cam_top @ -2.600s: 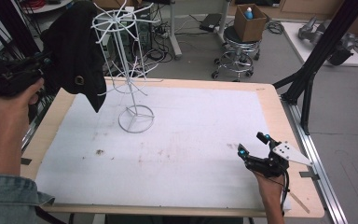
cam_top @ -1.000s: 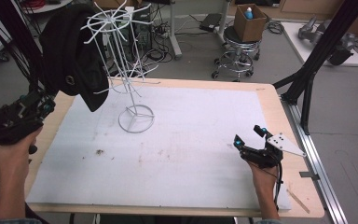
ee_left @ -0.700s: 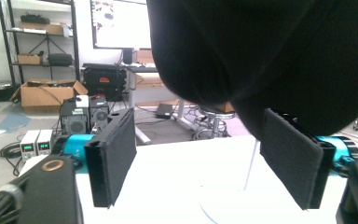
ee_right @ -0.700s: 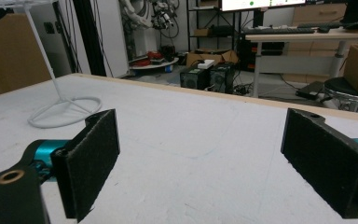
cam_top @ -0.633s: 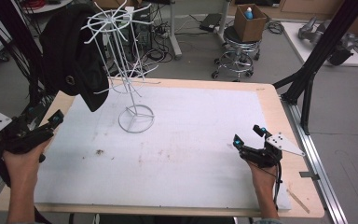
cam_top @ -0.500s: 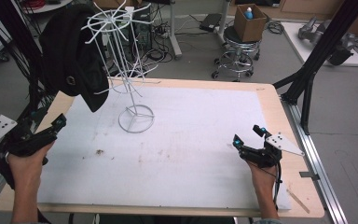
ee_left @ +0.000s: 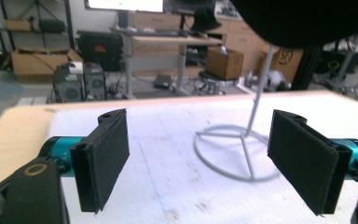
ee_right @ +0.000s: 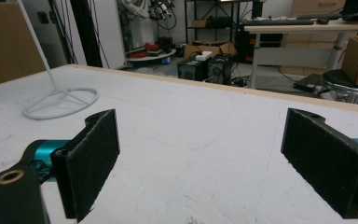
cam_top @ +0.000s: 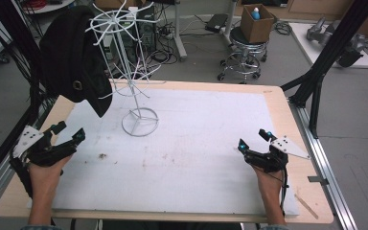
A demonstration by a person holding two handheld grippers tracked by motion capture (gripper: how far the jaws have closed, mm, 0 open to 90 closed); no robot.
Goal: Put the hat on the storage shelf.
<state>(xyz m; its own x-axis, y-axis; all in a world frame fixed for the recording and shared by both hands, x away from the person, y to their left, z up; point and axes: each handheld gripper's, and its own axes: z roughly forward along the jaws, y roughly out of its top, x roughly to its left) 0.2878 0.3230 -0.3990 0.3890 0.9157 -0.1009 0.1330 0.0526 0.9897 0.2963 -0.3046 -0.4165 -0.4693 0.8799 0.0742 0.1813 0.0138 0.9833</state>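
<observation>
While both grippers hover, left fingers [ee_left: 103,163] and right fingers [ee_right: 89,163] gape wide, seemingly empty

Bright, even indoor light, soft pictures
The white tabletop [cam_top: 206,143] is evenly lit with faint shadows; all views look grainy, and the tool views blur the room behind and bend the edges.

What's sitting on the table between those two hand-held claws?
Nothing: from the high view, the white mat between the left gripper and right gripper is bare apart from faint smudges. The wire stand sits farther back.
</observation>
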